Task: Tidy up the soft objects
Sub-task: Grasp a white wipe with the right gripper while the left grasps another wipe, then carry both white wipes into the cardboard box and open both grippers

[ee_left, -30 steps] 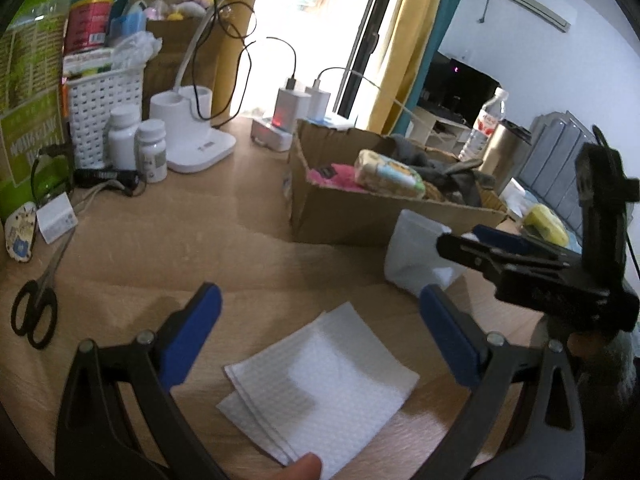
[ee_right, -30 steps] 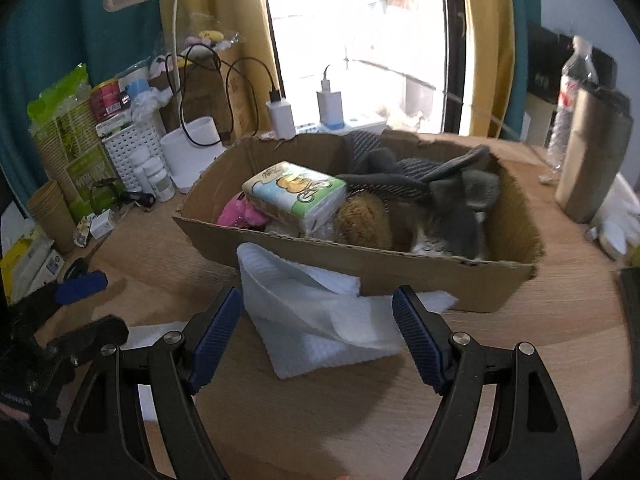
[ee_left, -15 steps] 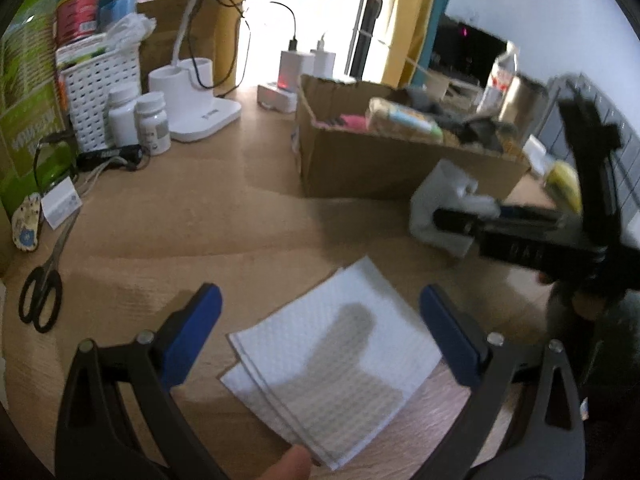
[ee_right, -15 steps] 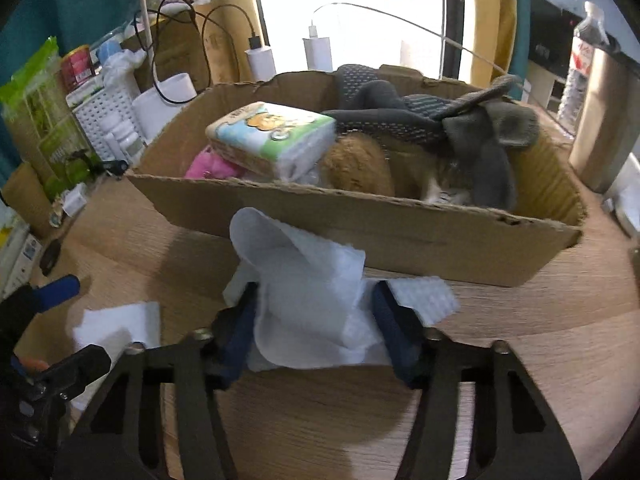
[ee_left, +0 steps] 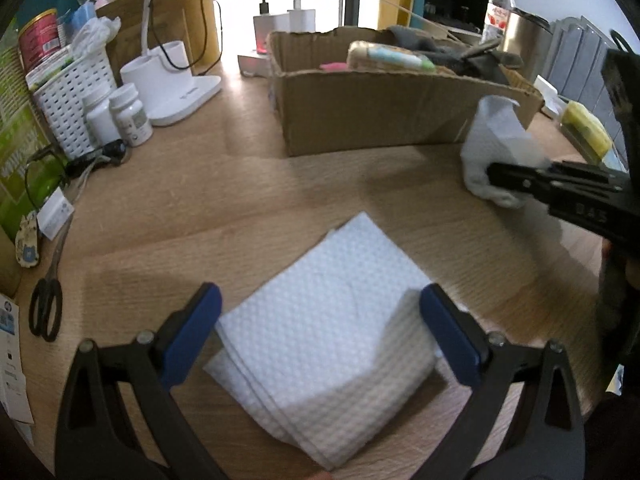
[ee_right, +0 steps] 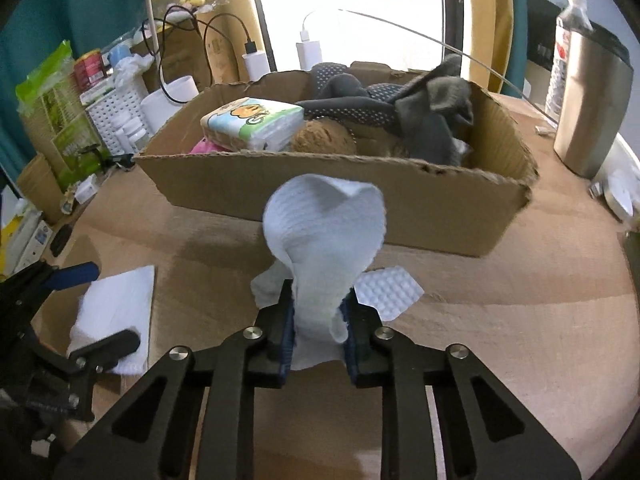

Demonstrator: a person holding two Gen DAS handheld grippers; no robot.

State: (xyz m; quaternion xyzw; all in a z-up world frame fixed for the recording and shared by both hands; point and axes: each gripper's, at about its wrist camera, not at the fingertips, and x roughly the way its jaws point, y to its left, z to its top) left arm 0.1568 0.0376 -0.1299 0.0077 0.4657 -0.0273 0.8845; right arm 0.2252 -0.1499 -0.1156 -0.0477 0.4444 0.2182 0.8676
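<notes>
A crumpled white paper towel [ee_right: 326,236] bulges up from between the blue pads of my right gripper [ee_right: 318,312], whose jaws are closing and pinch it just in front of the cardboard box [ee_right: 440,216]. The same towel [ee_left: 496,148] and right gripper [ee_left: 496,178] show at the right of the left wrist view. A flat stack of folded white towels [ee_left: 328,332] lies on the wooden table between the wide-apart blue pads of my left gripper [ee_left: 320,332], which is open. The box holds a tissue pack [ee_right: 252,122], grey socks [ee_right: 400,108] and a brown soft item [ee_right: 324,140].
White basket [ee_left: 72,96], pill bottles [ee_left: 120,116], a lamp base [ee_left: 176,92] and chargers [ee_left: 280,28] stand at the back left. Scissors [ee_left: 46,300] lie at the left edge. A steel tumbler [ee_right: 592,108] and water bottle [ee_right: 564,44] stand right of the box.
My right gripper has closed on the crumpled towel, bunching it upward. My left gripper has sunk toward the folded stack, which now lies between its pads.
</notes>
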